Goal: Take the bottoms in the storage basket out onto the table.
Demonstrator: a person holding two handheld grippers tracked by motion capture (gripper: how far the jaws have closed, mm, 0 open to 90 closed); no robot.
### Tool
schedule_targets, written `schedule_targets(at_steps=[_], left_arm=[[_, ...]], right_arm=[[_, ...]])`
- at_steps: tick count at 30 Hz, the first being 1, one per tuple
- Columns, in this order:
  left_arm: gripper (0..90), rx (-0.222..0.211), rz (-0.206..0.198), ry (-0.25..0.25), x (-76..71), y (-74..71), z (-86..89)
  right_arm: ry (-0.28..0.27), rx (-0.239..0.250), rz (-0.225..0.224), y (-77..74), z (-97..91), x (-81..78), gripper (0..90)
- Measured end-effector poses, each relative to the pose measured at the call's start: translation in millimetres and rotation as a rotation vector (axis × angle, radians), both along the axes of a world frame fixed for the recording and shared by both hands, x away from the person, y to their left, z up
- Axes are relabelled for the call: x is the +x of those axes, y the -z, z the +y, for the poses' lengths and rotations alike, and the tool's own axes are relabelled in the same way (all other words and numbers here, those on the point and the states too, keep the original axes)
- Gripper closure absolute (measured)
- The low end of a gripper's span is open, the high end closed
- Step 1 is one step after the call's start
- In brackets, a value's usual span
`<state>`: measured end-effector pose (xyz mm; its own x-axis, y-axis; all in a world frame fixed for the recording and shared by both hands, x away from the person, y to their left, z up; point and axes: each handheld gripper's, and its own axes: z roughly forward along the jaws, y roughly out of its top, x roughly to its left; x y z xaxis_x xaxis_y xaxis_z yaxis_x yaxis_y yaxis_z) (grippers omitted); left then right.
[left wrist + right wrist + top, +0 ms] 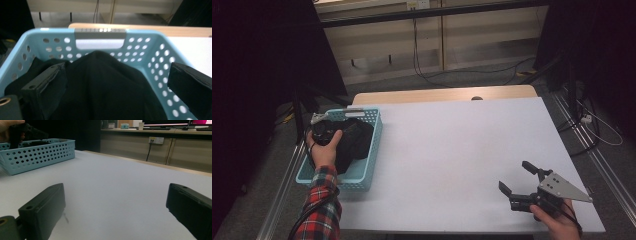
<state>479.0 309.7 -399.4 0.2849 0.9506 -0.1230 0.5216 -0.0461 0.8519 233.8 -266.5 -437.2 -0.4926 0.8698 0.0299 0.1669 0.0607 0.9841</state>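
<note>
Your left gripper (pixel 330 131) sits inside the blue basket (pixel 371 150) at the left edge of the table (pixel 452 150), directly over the black cloth (pixel 357 142) that lies in it. In the left gripper view its jaws stand wide apart: one jaw rests against the cloth (pixel 105 85), the other is beside the basket's perforated wall (pixel 155 62). Nothing is clamped between them. Your right gripper (pixel 518 179) rests low at the table's near right corner, well apart from the basket, its jaws spread open over bare tabletop (pixel 117 195).
</note>
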Motion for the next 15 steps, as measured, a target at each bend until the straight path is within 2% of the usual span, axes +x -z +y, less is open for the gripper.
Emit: schedule_targets(at_steps=[4,9,12,15], left_arm=[[2.9,0.026,0.057,-0.03,6.9,5.8,-0.7],[3.2,0.049,0.094,-0.052,10.6,10.4,0.8],[3.3,0.079,0.122,-0.066,12.7,14.7,2.2],[3.5,0.076,0.149,-0.08,14.5,19.7,3.0]], right_arm=[[0.001,0.001,0.003,0.4,-0.6,0.1,1.8],[-0.002,0.006,0.006,0.7,-0.4,0.3,1.8],[-0.004,0.006,0.006,0.7,-0.1,0.3,1.8],[-0.008,0.005,0.005,0.7,0.0,0.0,1.8]])
